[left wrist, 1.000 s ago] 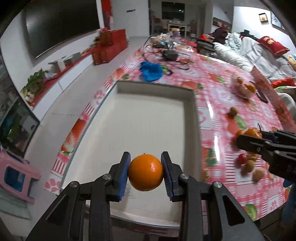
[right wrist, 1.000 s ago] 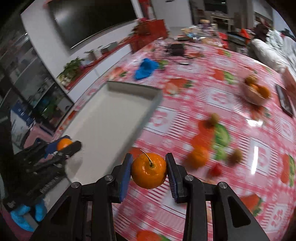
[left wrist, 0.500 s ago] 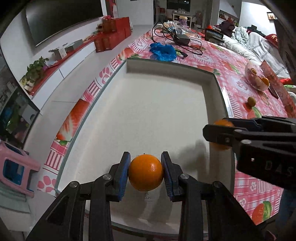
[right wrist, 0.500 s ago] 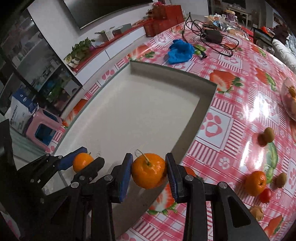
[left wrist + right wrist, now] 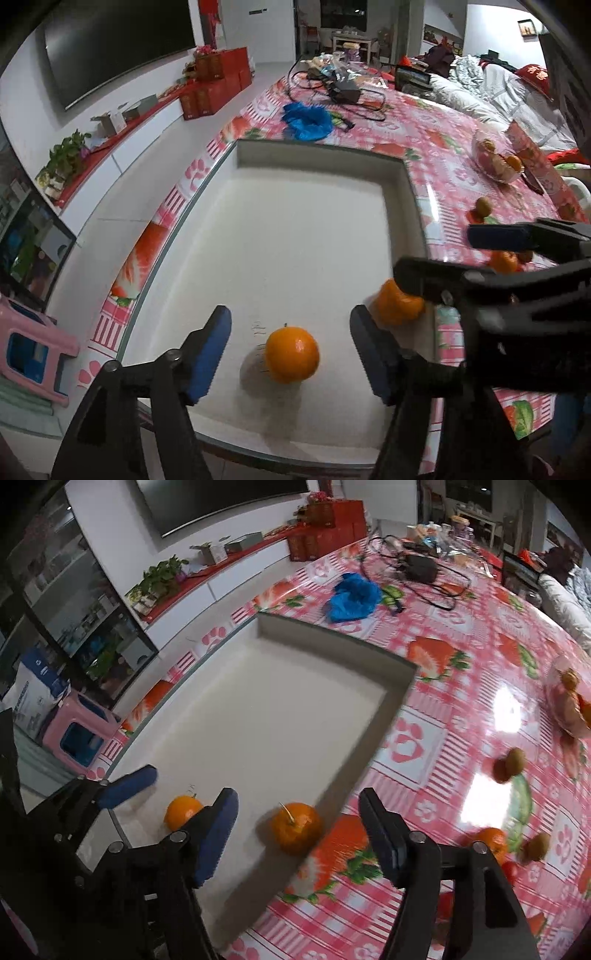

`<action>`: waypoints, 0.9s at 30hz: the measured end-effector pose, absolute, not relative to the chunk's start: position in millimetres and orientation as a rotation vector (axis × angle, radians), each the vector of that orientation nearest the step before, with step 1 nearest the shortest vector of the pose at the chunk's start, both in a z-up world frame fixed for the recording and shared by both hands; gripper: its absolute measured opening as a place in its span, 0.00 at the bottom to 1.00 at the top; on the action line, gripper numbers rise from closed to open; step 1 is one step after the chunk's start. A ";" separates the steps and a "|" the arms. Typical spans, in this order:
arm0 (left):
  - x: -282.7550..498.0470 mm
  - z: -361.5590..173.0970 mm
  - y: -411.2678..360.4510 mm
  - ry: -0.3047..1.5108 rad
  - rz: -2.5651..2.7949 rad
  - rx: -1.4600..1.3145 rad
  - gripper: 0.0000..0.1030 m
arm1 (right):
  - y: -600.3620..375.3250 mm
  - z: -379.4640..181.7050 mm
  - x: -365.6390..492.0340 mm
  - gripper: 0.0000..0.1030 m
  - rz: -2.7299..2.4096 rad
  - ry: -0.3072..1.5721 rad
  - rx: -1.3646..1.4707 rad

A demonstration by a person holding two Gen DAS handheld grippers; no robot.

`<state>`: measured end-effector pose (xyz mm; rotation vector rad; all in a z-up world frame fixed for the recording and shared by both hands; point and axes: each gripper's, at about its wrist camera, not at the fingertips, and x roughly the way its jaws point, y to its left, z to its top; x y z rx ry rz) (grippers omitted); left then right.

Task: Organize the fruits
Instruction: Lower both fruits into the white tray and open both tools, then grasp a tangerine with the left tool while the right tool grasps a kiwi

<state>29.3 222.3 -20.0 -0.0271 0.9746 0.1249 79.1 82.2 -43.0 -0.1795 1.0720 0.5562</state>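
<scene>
A white tray (image 5: pixel 314 236) lies on the strawberry tablecloth. My left gripper (image 5: pixel 290 350) is open, and an orange (image 5: pixel 291 354) rests on the tray floor between its fingers. My right gripper (image 5: pixel 299 830) is open too, and a stemmed orange (image 5: pixel 295 830) sits in the tray by its right wall. That orange shows in the left wrist view (image 5: pixel 397 302) under the right gripper's finger. The left orange also shows in the right wrist view (image 5: pixel 183 812), as does the tray (image 5: pixel 288 709).
Loose fruit lies on the cloth right of the tray: an orange (image 5: pixel 491 843), brown fruits (image 5: pixel 509 764) and a red one (image 5: pixel 511 871). A bowl of fruit (image 5: pixel 496 162) stands further back. A blue cloth (image 5: pixel 308 120) and cables (image 5: pixel 347 92) lie beyond the tray.
Both grippers have opened and let go of their oranges, which now rest on the tray floor. The right gripper has moved closer to the tray's near right corner.
</scene>
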 end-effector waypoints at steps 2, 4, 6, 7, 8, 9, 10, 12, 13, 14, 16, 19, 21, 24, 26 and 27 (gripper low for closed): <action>29.5 -13.8 211.0 0.962 0.101 -0.013 0.73 | 66.2 -37.0 78.2 0.97 0.520 1.044 -0.172; 31.1 -9.3 199.6 0.961 0.076 -0.007 0.73 | 49.3 -31.0 77.1 0.97 0.490 1.025 -0.168; 32.3 -3.4 185.3 0.959 0.031 -0.012 0.73 | 30.1 -26.4 77.1 0.97 0.459 1.013 -0.156; 32.6 -0.5 176.1 0.956 0.008 -0.008 0.73 | 19.7 -24.4 76.7 0.97 0.440 1.009 -0.148; 33.3 1.7 167.9 0.952 -0.012 0.000 0.73 | 7.1 -22.8 76.5 0.97 0.418 1.006 -0.138; 34.3 3.6 158.2 0.949 -0.031 0.011 0.73 | -8.1 -21.7 76.4 0.97 0.390 1.003 -0.125; 34.9 4.9 145.1 0.947 -0.057 0.024 0.73 | -20.1 -20.9 76.5 0.97 0.367 1.002 -0.114; 35.2 4.9 127.1 0.946 -0.092 0.044 0.74 | -42.2 -21.5 76.7 0.97 0.323 1.004 -0.093; 36.1 3.2 115.9 0.948 -0.109 0.059 0.74 | -58.5 -23.2 76.5 0.97 0.291 1.009 -0.077; 36.8 1.3 108.0 0.951 -0.117 0.070 0.74 | -69.4 -24.8 75.6 0.97 0.268 1.012 -0.066; 41.9 -5.1 91.1 0.960 -0.139 0.083 0.74 | -96.4 -30.0 74.5 0.97 0.214 1.026 -0.035; 51.5 -16.4 75.0 0.982 -0.148 0.088 0.74 | -126.5 -37.8 73.5 0.97 0.154 1.043 0.007; 56.2 -23.6 69.2 0.998 -0.147 0.079 0.74 | -137.7 -41.8 74.0 0.97 0.138 1.051 0.023; 63.3 -31.1 63.4 1.006 -0.149 0.071 0.74 | -149.6 -46.5 73.1 0.97 0.132 1.054 0.033; 64.9 -35.5 62.2 1.013 -0.152 0.076 0.74 | -153.2 -48.8 75.6 0.97 0.135 1.055 0.041; 66.0 -37.6 62.3 1.016 -0.158 0.078 0.74 | -154.9 -49.9 76.7 0.97 0.136 1.055 0.044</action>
